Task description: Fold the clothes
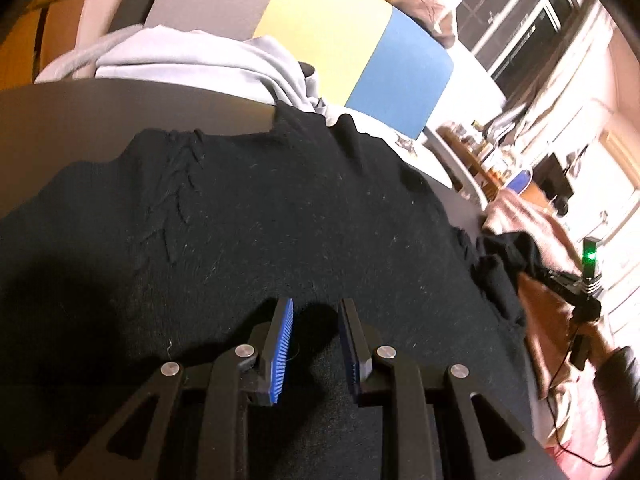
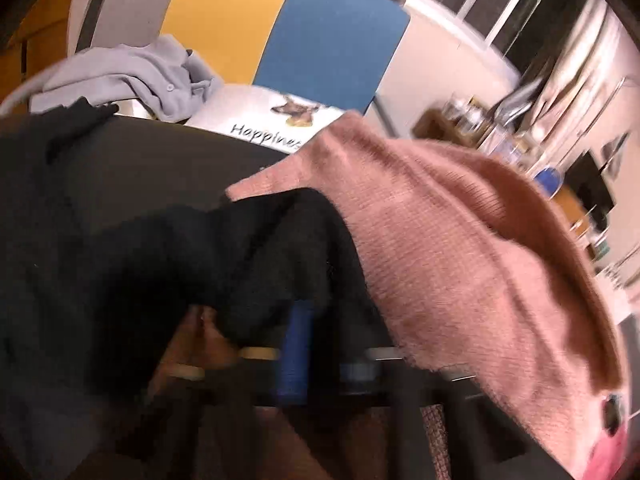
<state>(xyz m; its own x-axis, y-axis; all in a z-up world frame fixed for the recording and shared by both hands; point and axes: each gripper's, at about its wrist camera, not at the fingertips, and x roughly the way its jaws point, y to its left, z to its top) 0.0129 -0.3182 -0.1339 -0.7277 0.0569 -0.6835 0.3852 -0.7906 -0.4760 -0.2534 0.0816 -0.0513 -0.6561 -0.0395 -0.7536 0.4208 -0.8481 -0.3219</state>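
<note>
A black knit garment (image 1: 280, 216) lies spread over the dark table (image 1: 100, 108). My left gripper (image 1: 316, 312) hovers just over its near part, jaws open, with nothing between the blue pads (image 1: 282, 344). In the right wrist view my right gripper (image 2: 308, 312) is shut on a fold of the black garment (image 2: 248, 248), which hangs off the table edge. The view is blurred and the right finger is hidden by cloth. The right gripper (image 1: 576, 280) also shows at the far right of the left wrist view, holding the black sleeve end.
A pink knit garment (image 2: 460, 260) lies right of the black one. A grey hoodie (image 1: 192, 60) sits at the table's back. A chair with a yellow and blue back (image 1: 360, 52) stands behind, with a printed white cushion (image 2: 264, 120). Shelves and windows lie far right.
</note>
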